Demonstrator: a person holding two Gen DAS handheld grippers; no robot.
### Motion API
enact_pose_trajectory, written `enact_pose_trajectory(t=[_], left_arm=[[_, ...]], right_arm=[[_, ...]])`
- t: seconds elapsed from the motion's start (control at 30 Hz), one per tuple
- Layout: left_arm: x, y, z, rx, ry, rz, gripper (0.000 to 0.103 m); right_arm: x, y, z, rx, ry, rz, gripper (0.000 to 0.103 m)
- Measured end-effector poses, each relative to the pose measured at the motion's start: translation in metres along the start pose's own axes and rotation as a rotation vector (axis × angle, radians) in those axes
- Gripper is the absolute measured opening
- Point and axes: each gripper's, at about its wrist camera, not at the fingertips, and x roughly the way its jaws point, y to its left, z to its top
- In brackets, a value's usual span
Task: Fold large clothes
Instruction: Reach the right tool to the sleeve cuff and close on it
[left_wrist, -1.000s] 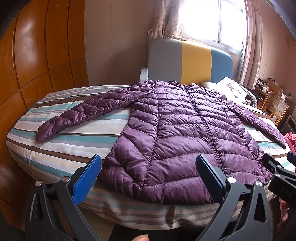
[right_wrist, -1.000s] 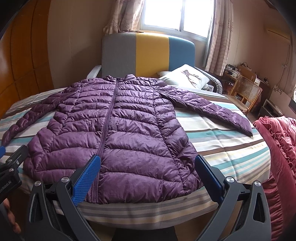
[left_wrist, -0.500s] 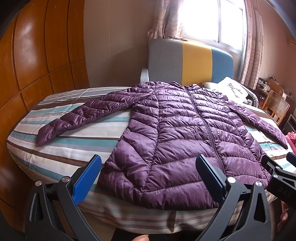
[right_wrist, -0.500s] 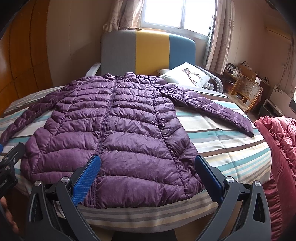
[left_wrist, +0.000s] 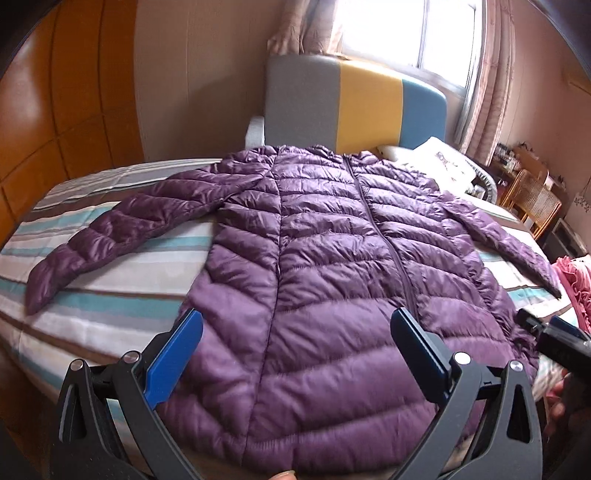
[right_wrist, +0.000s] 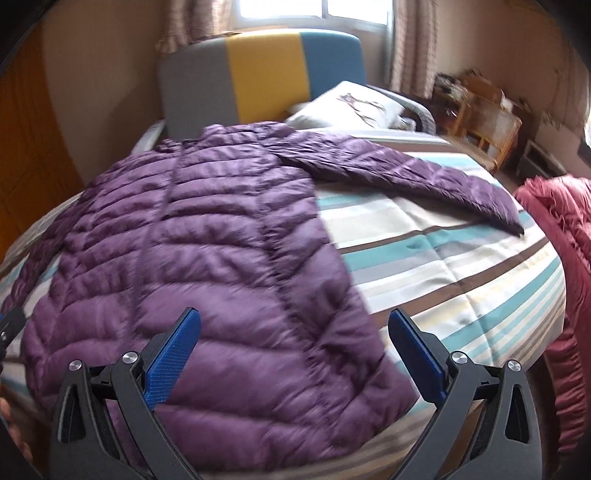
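A purple quilted puffer jacket lies flat and zipped on the striped bed, both sleeves spread out, hem toward me. It also shows in the right wrist view, with its right sleeve stretched across the bedcover. My left gripper is open and empty above the hem's left half. My right gripper is open and empty above the hem's right corner. The right gripper's tip shows at the left wrist view's right edge.
A grey, yellow and blue headboard and a white pillow are at the bed's far end. A pink quilt lies at the right of the bed. Wooden wall panels are on the left. A wicker chair stands far right.
Both grippers have moved forward and lower toward the jacket's hem. The right gripper has swung rightward over the hem's right corner. The jacket has not moved.
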Motion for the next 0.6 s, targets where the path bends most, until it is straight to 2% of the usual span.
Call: enact_pose_trajectory(t=[0.3,0.6], left_arm=[[0.071,-0.015,0.041,0.039,0.051,-0.002,0.101],[0.135,-0.025,0.080,0.025,0.090,-0.017,0.101]], right_arm=[[0.080,-0.092,0.054,0.218,0.069,-0.166,0.100],[0.134,-0.198,0.092,0.596,0.088,-0.195,0.100]])
